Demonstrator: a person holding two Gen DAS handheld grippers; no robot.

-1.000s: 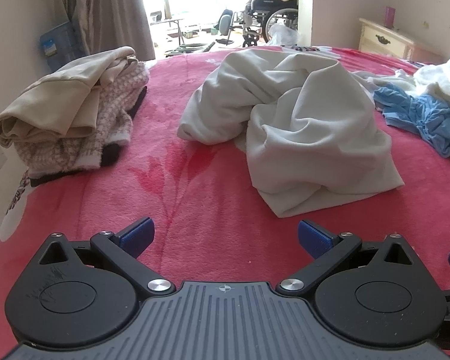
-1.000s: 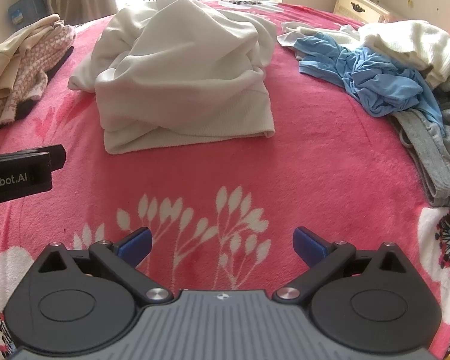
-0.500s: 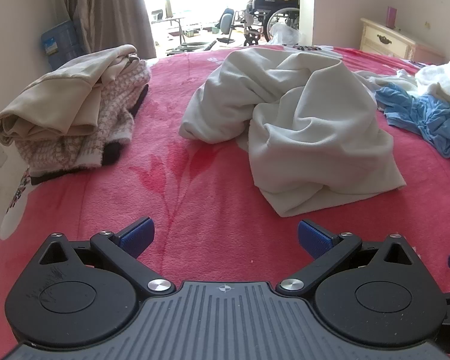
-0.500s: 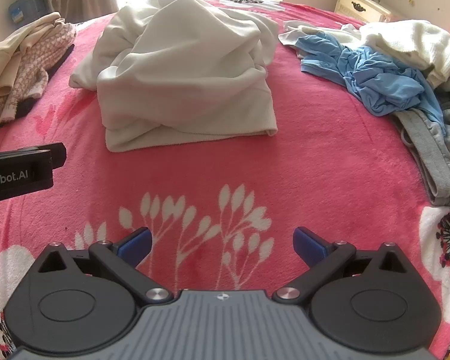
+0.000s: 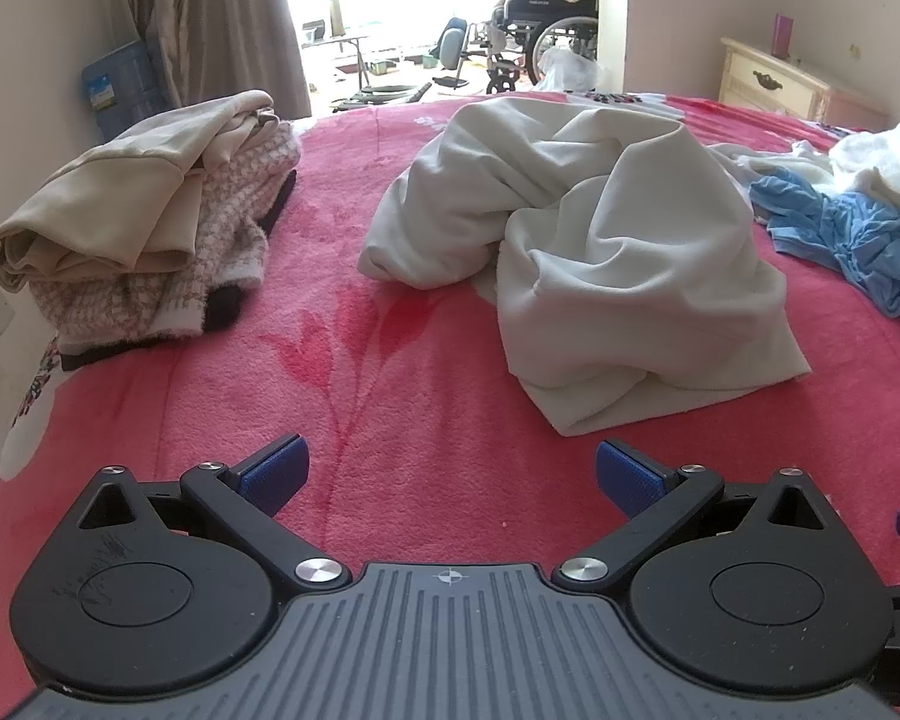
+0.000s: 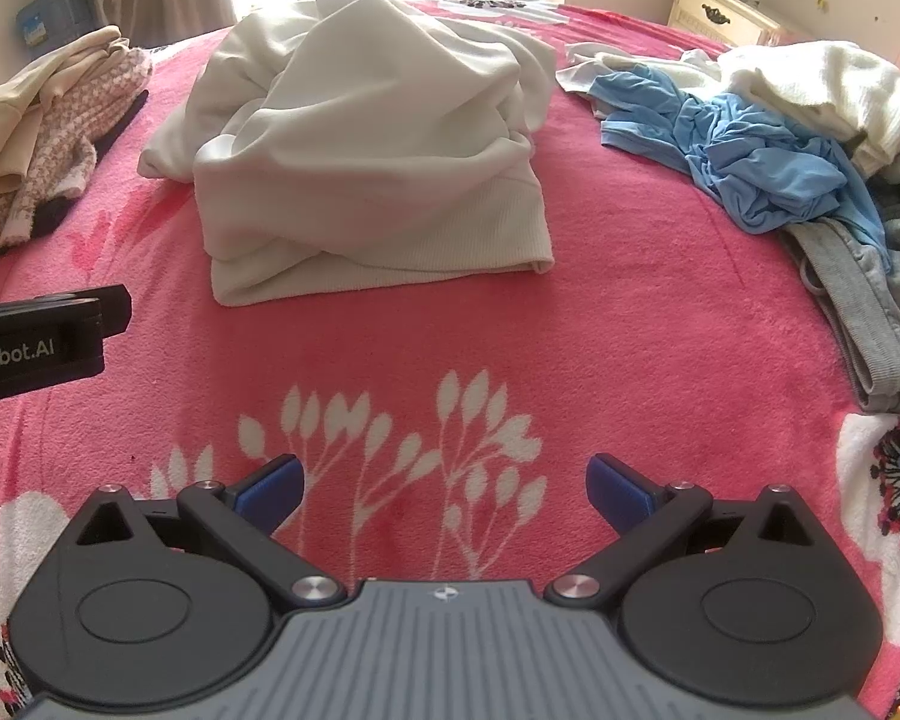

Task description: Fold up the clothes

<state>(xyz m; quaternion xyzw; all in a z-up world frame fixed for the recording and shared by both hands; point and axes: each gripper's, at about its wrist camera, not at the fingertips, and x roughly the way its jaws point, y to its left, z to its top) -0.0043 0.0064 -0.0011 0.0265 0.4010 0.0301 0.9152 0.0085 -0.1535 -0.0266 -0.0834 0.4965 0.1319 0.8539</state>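
On the pink flower-patterned fleece bed cover (image 6: 600, 330), in the middle of the bed and a little beyond both grippers, lies a crumpled cream knit sweatshirt (image 6: 366, 138), bunched into a soft heap with its ribbed hem (image 6: 426, 252) turned toward the near side. It looks light, limp and thick: it should drape and slump when lifted rather than hold a shape, and the plush cover may drag on it. The ribbed hem is the firmest, flattest edge, so its two near corners seem the best places to pinch. The left gripper (image 5: 447, 477) and right gripper (image 6: 444, 489) both hover wide and empty over bare cover. Far left sits a stack of folded beige and pink-checked garments (image 5: 144, 234); at right lies a rumpled blue shirt (image 6: 744, 150) among other loose clothes.
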